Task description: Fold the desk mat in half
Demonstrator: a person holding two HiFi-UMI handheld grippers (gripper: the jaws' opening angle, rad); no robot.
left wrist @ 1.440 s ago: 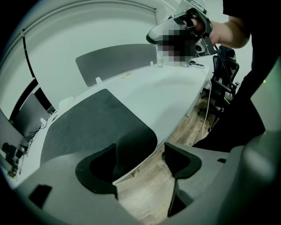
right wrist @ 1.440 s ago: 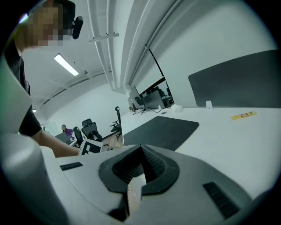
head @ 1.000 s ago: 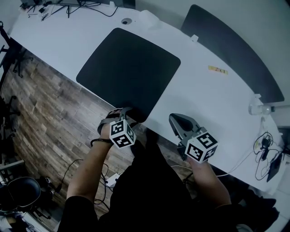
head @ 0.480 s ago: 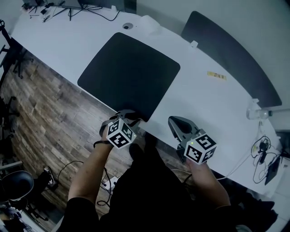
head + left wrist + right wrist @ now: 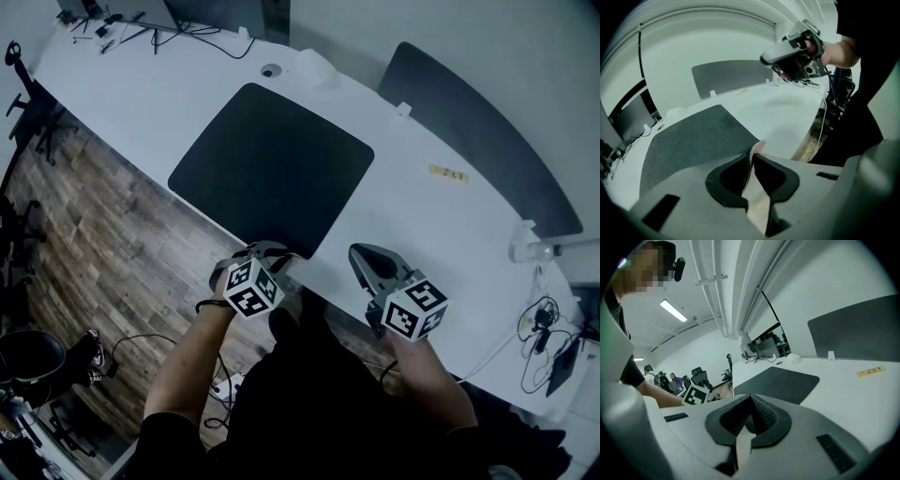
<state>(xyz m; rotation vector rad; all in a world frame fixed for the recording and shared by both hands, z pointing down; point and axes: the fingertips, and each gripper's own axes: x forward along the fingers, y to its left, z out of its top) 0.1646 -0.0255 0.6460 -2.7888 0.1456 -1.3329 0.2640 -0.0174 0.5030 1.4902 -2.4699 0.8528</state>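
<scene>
Left gripper [image 5: 752,155] jaws just closing, pinching desk mat [image 5: 272,169] at its 6 o'clock corner, hidden overhead; right gripper [image 5: 750,403] closed, empty.

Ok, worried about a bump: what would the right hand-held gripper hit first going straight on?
Likely the desk mat, whose near edge lies ahead of its shut jaws; bare white desk might come first.

Long white curved desk [image 5: 441,225] w/ a dark grey rounded partition panel [image 5: 478,122] behind it. Plain white wall [image 5: 825,282] beyond. Brown wood-plank floor [image 5: 103,234] on near side; black office chair [image 5: 28,356] at bottom left. Ceiling strip light [image 5: 673,310] is lit. More black swivel chairs [image 5: 701,377] & dark monitors [image 5: 765,348] in bkgd.
</scene>
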